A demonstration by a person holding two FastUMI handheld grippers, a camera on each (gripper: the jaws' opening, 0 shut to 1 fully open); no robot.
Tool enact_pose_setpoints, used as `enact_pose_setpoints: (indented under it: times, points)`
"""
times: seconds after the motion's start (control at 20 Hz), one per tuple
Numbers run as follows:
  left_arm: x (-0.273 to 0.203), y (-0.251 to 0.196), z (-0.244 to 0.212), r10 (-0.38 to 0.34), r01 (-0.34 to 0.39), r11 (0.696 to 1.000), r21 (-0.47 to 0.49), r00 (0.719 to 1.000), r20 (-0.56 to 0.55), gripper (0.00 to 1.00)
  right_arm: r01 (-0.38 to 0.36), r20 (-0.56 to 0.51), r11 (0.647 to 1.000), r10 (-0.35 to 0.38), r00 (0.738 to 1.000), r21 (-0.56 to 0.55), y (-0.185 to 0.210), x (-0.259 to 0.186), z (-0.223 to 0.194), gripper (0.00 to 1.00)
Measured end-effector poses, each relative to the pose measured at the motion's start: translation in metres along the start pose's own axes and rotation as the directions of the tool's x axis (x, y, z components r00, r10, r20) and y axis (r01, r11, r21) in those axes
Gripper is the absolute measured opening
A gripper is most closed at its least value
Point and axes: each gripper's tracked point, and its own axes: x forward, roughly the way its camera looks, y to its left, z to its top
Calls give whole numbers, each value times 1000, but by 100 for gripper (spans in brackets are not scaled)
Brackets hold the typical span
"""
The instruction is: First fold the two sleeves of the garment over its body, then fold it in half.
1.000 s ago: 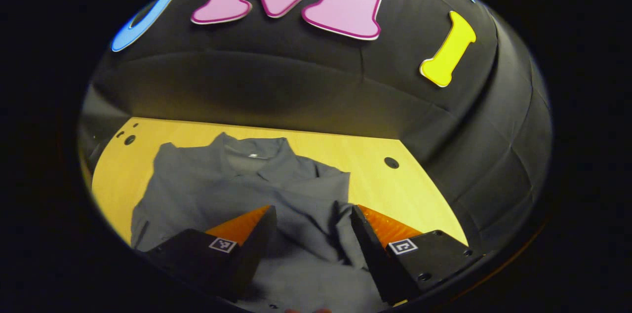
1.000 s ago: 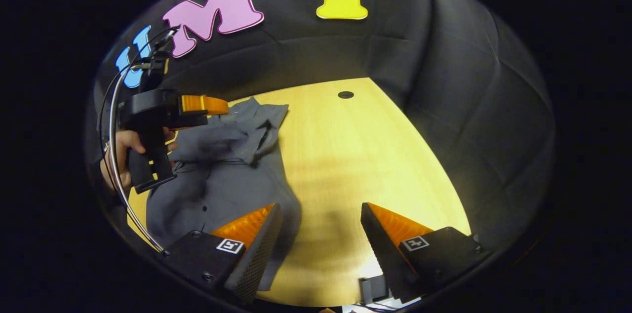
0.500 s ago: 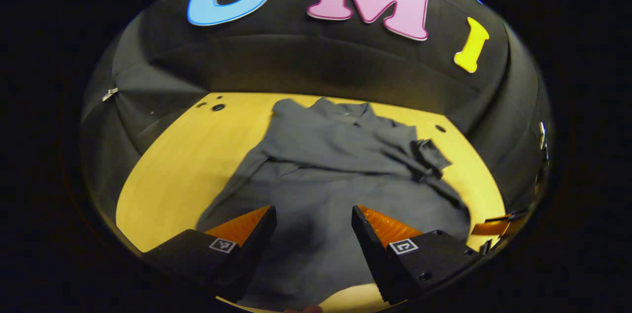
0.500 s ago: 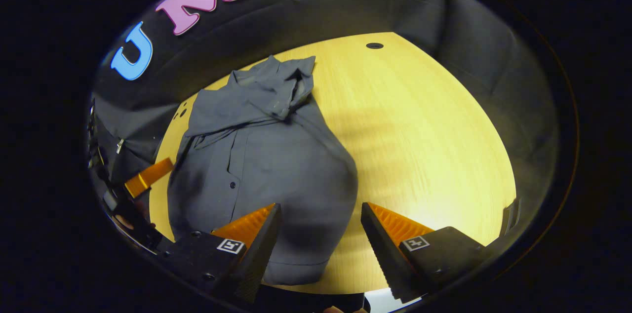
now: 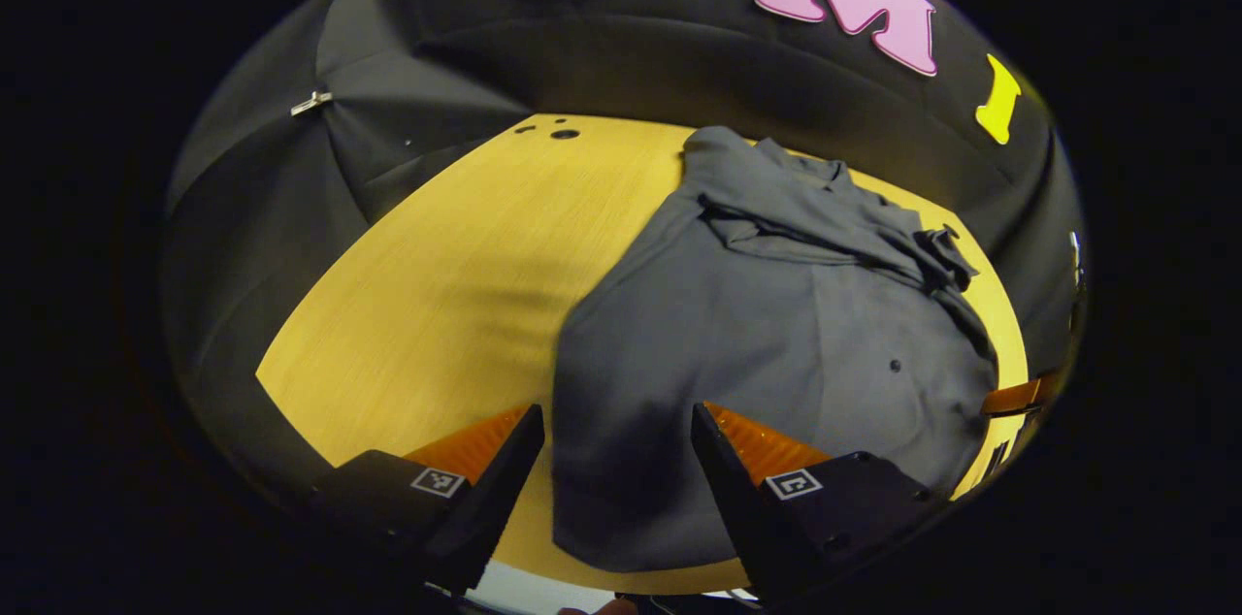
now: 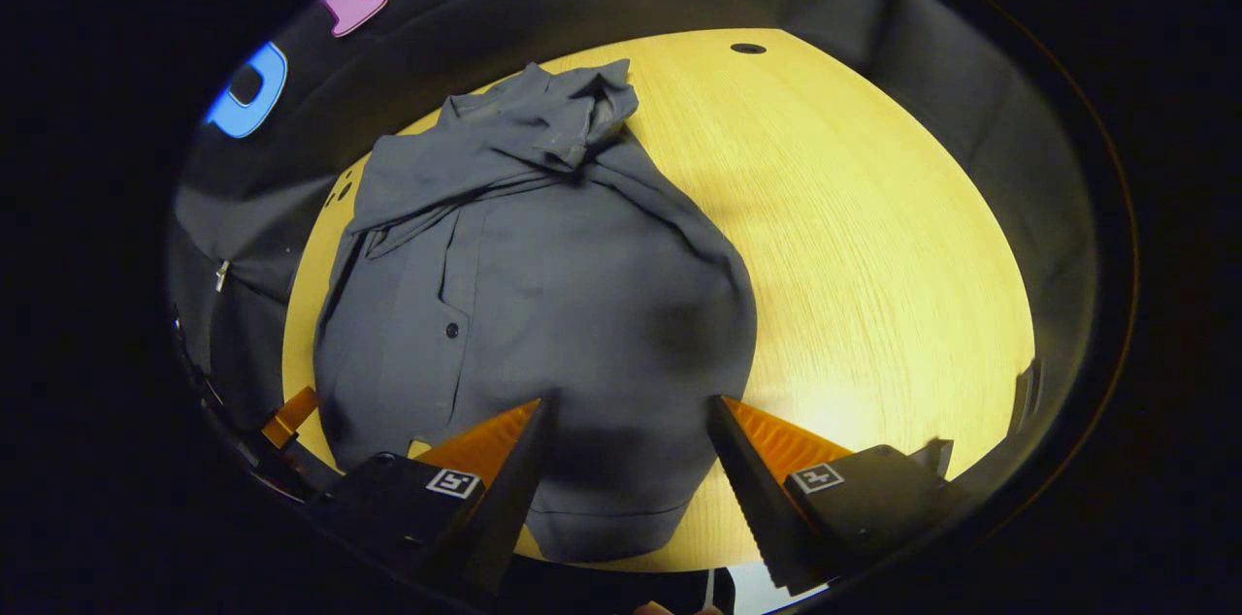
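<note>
Both sleeves (image 6: 543, 135) already bunched over the far end of the shirt (image 6: 543, 295) flat on the tabletop (image 6: 873, 237), left claw (image 5: 613, 460) and right claw (image 6: 629, 460) gaping empty over near hem corners, probably lining up the half fold.

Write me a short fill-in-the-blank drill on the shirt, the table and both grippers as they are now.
1. The dark grey button-up shirt lies on a yellow ____ table.
2. Both sleeves lie folded over the shirt's ____.
3. The jaws of the left gripper and the right gripper stand ____.
4. Both grippers sit near the shirt's ____ hem.

Missing words: wooden; body; open; bottom
</note>
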Motion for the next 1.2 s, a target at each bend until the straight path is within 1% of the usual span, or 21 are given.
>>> enact_pose_setpoints:
  times: [0.15, 0.3, 0.4, 0.55, 0.7, 0.75, 0.8, 0.85, 0.9, 0.95, 1.0, 1.05, 1.1, 1.15, 1.2]
  points:
    - [2, 3, -16, -23, 21, 999, -40, 999, -41, 96, 18, -17, 1000, -17, 1000, 13, -3, 5, -8, 99]
    - [9, 0, -31, -28, 25, 999, -40, 997, -77, 96, 24, -44, 1000, -24, 999, 12, 0, 13, -19, 99]
    - [11, -3, -39, -27, 22, 999, -44, 995, -100, 96, 41, -44, 999, -41, 998, -6, 0, 16, -19, 99]
    - [11, -9, -42, -16, 15, 1000, -16, 995, -99, 98, 60, -55, 997, -62, 997, -37, 2, 18, -21, 100]
    - [11, -18, -47, 6, 0, 999, 53, 994, -108, 98, 100, -55, 990, -106, 993, -97, 3, 21, -25, 99]
    - [9, -25, -48, -4, 11, 998, 66, 994, -105, 98, 120, -56, 985, -128, 990, -127, 3, 23, -26, 99]
    - [10, -30, -50, -7, 15, 997, 73, 994, -106, 92, 138, -58, 976, -149, 987, -169, 3, 24, -29, 99]
    - [10, -32, -50, -9, 18, 997, 80, 994, -107, 97, 145, -66, 967, -162, 985, -210, 5, 23, -32, 99]
    - [10, -36, -50, -16, 25, 996, 85, 994, -108, 94, 138, -58, 966, -154, 986, -220, 9, 26, -30, 100]
    - [10, -39, -50, -26, 36, 995, 94, 994, -109, 92, 135, -64, 966, -152, 986, -222, 12, 27, -31, 82]
    - [10, -42, -50, -33, 45, 994, 103, 993, -111, 84, 132, -61, 965, -149, 987, -224, 14, 28, -30, 83]
    - [11, -44, -50, -43, 55, 992, 111, 993, -113, 79, 130, -61, 965, -148, 987, -229, 14, 29, -30, 75]
    - [11, -46, -50, -48, 62, 991, 122, 993, -112, 71, 127, -65, 964, -146, 987, -234, 16, 28, -31, 54]
    - [10, -46, -51, -49, 62, 991, 121, 993, -111, 60, 122, -62, 965, -140, 988, -234, 17, 29, -31, 33]
    - [9, -48, -50, -50, 63, 992, 112, 993, -109, 49, 107, -67, 968, -125, 990, -227, 20, 28, -30, 24]
